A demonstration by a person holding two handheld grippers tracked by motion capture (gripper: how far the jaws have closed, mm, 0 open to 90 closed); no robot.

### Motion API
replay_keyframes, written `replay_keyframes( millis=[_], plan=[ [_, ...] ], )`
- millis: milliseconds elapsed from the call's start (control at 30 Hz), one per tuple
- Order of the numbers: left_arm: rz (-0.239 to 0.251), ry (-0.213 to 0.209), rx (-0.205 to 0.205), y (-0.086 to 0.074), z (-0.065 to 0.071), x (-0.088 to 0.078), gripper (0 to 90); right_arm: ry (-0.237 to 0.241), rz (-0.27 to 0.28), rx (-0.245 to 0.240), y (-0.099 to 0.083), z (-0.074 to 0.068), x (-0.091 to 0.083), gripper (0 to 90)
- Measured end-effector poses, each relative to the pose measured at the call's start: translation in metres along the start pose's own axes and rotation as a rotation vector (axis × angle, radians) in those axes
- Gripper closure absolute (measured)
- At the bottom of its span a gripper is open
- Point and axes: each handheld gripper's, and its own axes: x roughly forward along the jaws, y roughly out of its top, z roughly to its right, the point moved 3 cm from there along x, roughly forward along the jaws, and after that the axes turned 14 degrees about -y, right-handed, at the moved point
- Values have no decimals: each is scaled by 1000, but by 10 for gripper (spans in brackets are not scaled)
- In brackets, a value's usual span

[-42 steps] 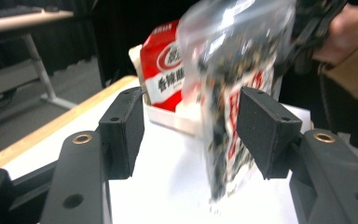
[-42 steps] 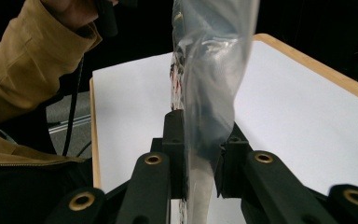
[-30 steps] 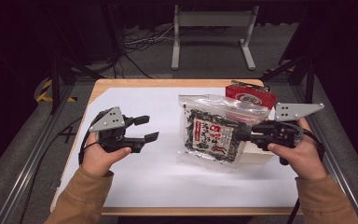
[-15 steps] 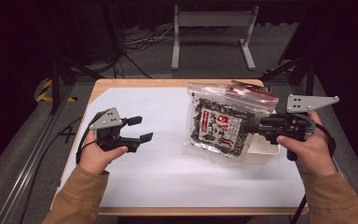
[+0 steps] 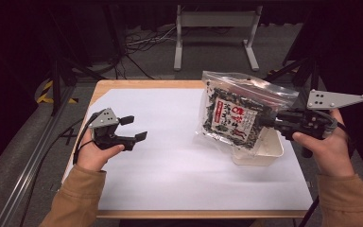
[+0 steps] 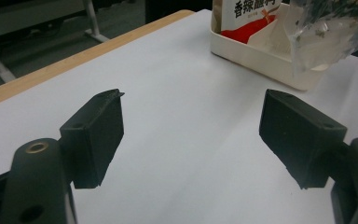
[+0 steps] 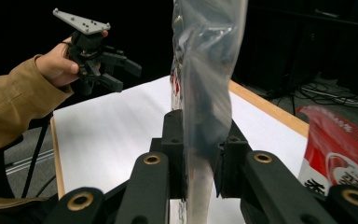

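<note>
The clear bag (image 5: 238,113) of dark dried bits hangs in the air above the white tray (image 5: 264,152) at the table's right side, pinched at its right edge by the right gripper (image 5: 273,124). Its long axis runs roughly up and away, sealed top toward the far edge. Well apart at the left, the left gripper (image 5: 133,128) is empty, its jaws having just spread wider over the white sheet (image 5: 170,170).

Right hand-held gripper (image 5: 270,124) has lifted the clear bag (image 5: 238,111) off the tabletop (image 5: 170,179), now over the white tray (image 5: 272,153). Left hand-held gripper (image 5: 133,128) jaws just opened wider, nothing btwn them; it shifted toward the near-left edge.
</note>
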Motion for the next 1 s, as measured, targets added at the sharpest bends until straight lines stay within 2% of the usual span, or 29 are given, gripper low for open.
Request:
replay_keyframes(
  millis=[267, 600, 733, 1000],
  plan=[
    [5, 24, -12, -5, -8, -2, 192, -82, 22, -7, 3, 12, -15, 768],
    [-3, 19, -24, -7, -10, -2, 187, -170, 15, -22, -1, 27, -25, 769],
    [6, 7, -34, -8, -11, -1, 187, -222, 7, -32, -4, 32, -32, 769],
    [6, 7, -33, -8, -11, -1, 187, -292, 11, -19, -7, 39, -38, 769]
  ],
)
